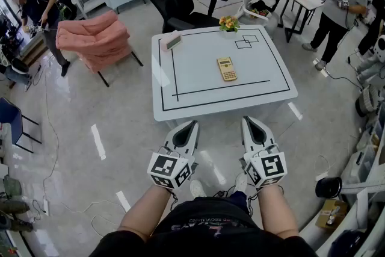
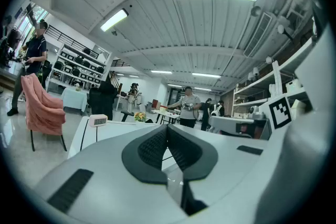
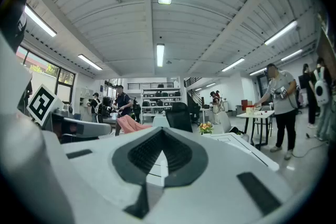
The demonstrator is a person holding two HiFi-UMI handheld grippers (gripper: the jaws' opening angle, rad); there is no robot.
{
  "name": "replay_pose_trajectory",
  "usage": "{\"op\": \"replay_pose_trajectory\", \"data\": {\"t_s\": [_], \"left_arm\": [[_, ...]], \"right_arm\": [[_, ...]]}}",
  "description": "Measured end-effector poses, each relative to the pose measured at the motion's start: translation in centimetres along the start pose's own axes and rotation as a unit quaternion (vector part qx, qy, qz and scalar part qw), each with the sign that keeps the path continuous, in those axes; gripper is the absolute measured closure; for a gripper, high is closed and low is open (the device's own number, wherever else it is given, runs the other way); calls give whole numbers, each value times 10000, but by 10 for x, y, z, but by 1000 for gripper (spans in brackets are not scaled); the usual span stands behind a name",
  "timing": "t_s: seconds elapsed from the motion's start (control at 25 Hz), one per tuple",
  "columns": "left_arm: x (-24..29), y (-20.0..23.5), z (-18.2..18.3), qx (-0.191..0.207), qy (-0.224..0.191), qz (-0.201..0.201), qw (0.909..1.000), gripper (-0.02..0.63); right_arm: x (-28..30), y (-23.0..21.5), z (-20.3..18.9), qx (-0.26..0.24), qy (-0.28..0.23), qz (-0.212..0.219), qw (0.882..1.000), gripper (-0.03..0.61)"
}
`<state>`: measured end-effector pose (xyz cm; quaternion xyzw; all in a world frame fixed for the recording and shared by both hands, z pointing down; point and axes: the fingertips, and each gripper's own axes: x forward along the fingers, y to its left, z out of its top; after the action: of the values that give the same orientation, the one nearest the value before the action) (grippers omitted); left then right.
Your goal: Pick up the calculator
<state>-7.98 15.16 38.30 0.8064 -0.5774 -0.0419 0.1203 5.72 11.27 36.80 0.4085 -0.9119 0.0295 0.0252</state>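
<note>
The calculator (image 1: 227, 68) lies flat near the middle of the white surface (image 1: 198, 84), and nothing touches it. The step in hand seems to be the approach, not yet begun. The left tongs (image 1: 191, 125) and the right tongs (image 1: 248, 121) are both closed and empty, held level before the near edge of the surface, well apart from the calculator. Next, one pair must open and reach forward.

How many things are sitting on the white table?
3. A calculator in the middle, a small pink clock near the far left corner, and a bunch of flowers at the far edge. Nothing looks hidden.
</note>
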Motion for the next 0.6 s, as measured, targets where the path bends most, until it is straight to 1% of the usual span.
{"op": "replay_pose_trajectory", "data": {"t_s": [0.28, 0.52, 0.6], "left_arm": [[-2, -2, -1, -18, -13, 6, 10000, 613], [-6, -2, 2, 18, -82, -16, 10000, 612], [-7, -2, 4, 27, -117, -80, 9999, 612]], "right_arm": [[-2, 2, -1, 32, -2, 29, 10000, 578], [-6, 4, 1, 243, -121, 75, 9996, 577], [-5, 7, 1, 261, -105, 76, 9996, 577]]}}
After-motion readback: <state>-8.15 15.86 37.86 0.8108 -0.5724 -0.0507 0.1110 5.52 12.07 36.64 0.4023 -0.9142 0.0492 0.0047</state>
